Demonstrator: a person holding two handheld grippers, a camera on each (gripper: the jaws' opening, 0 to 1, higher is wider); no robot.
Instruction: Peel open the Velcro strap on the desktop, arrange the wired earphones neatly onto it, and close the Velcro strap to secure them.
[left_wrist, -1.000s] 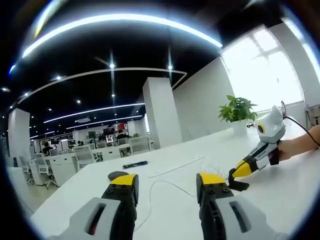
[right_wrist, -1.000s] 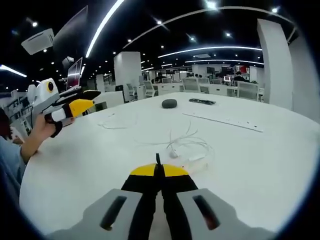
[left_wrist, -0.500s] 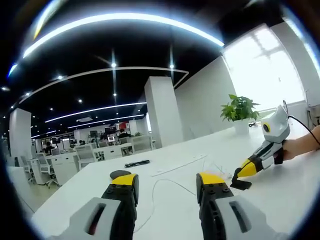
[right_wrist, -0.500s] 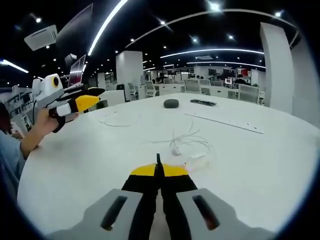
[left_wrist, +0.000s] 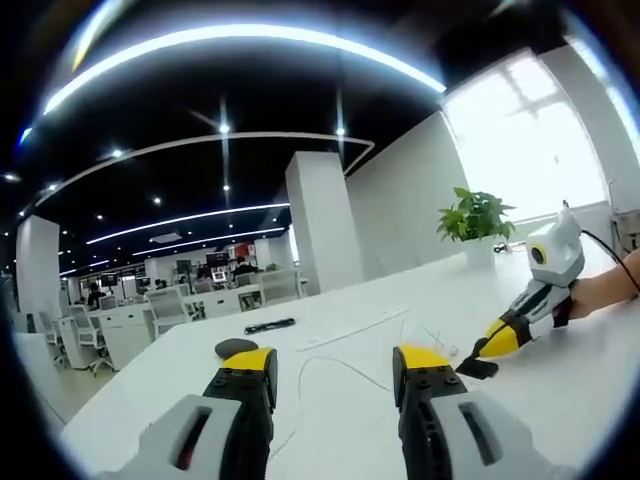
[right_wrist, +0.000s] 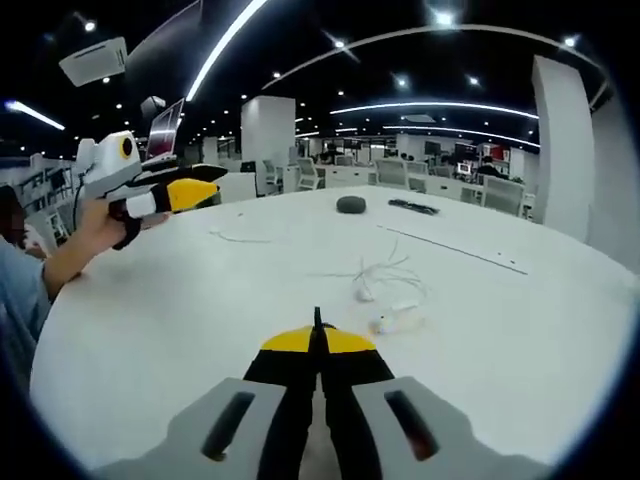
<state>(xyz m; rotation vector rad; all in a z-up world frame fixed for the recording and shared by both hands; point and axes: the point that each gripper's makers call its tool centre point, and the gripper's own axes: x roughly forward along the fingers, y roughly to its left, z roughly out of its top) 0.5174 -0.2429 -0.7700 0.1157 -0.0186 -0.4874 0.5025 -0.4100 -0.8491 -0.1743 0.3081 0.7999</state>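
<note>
While the left gripper (left_wrist: 333, 362) is held above the white desk (left_wrist: 560, 390) with jaws wide apart and nothing between them, the right gripper (right_wrist: 318, 338) has its jaws pressed together on a thin black Velcro strap (right_wrist: 317, 318). Wired earphones (right_wrist: 385, 290) lie loose on the desk beyond its tips, well apart

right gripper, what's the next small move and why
Probably lower the right gripper to the table and lay the black strap flat: its jaws are shut on the strap above the desk, and the earphones lie loose ahead.
</note>
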